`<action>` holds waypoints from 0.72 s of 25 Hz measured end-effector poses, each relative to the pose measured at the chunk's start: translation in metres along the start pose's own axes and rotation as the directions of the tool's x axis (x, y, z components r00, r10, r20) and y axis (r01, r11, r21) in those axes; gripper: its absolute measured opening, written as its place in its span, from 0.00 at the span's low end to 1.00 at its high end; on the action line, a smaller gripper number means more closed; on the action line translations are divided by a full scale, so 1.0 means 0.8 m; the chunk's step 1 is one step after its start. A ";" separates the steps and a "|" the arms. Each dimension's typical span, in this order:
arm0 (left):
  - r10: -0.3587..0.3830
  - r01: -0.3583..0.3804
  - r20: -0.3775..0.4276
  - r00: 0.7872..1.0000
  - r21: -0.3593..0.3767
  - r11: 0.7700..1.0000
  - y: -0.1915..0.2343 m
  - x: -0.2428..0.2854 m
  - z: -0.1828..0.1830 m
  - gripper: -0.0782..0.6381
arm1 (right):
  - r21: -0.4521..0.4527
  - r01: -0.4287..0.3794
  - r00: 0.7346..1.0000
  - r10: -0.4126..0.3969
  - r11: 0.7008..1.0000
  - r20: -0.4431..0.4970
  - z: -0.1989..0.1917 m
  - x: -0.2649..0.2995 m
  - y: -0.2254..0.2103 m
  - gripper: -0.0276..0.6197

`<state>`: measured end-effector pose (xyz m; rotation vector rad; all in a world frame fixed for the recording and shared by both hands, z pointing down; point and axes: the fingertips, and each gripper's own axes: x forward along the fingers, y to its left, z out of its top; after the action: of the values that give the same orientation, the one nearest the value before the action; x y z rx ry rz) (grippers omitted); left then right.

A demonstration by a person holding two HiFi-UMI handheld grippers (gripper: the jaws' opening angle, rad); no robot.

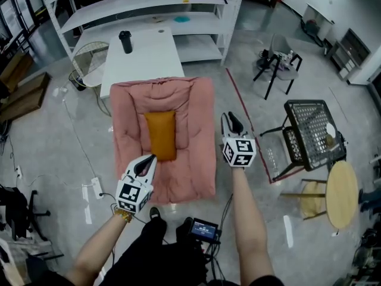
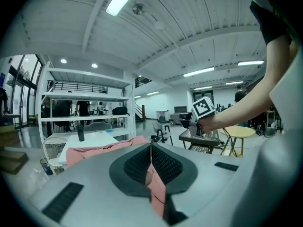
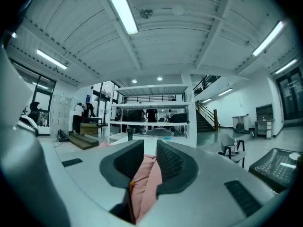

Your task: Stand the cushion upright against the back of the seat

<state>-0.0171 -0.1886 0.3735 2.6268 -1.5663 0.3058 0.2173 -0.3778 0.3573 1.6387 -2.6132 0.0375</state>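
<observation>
An orange cushion [image 1: 161, 133] lies flat in the middle of a pink padded seat [image 1: 196, 100] on the floor. The seat's back is its far end, toward the white table. My left gripper [image 1: 150, 158] hovers at the cushion's near left corner. Its jaws are shut tip to tip in the left gripper view [image 2: 150, 148], with only pink seat showing below them. My right gripper [image 1: 231, 119] hangs just past the seat's right edge, over the floor. Its jaws stand a little apart [image 3: 150, 157], with the pink seat seen through the gap and nothing between the pads.
A white table [image 1: 143, 55] with a black bottle [image 1: 125, 42] stands right behind the seat, and white shelving [image 1: 149, 5] behind that. A black mesh chair [image 1: 309, 133] and a round wooden table [image 1: 341, 194] stand to the right. A fan [image 1: 89, 55] is at the far left.
</observation>
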 end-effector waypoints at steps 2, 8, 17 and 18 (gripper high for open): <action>0.010 -0.010 0.006 1.000 -0.006 1.000 -0.003 0.001 0.003 0.13 | -0.036 -0.012 1.000 0.013 0.999 0.024 0.019 -0.008 0.010 0.18; 0.013 -0.013 0.035 0.999 -0.003 1.000 -0.026 0.003 0.020 0.13 | -0.083 -0.075 0.993 0.082 0.994 0.089 0.051 -0.061 0.063 0.18; 0.012 -0.014 0.073 0.997 0.026 1.000 -0.073 -0.011 0.045 0.13 | -0.143 -0.204 0.954 0.230 0.969 0.195 0.102 -0.180 0.130 0.18; 0.013 -0.015 0.071 0.997 0.029 0.999 -0.080 -0.014 0.046 0.13 | -0.153 -0.213 0.948 0.242 0.965 0.208 0.106 -0.193 0.135 0.18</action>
<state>0.0386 -0.1539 0.3380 2.6779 -1.6145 0.2408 0.1846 -0.1961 0.2646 1.3645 -2.8903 -0.3187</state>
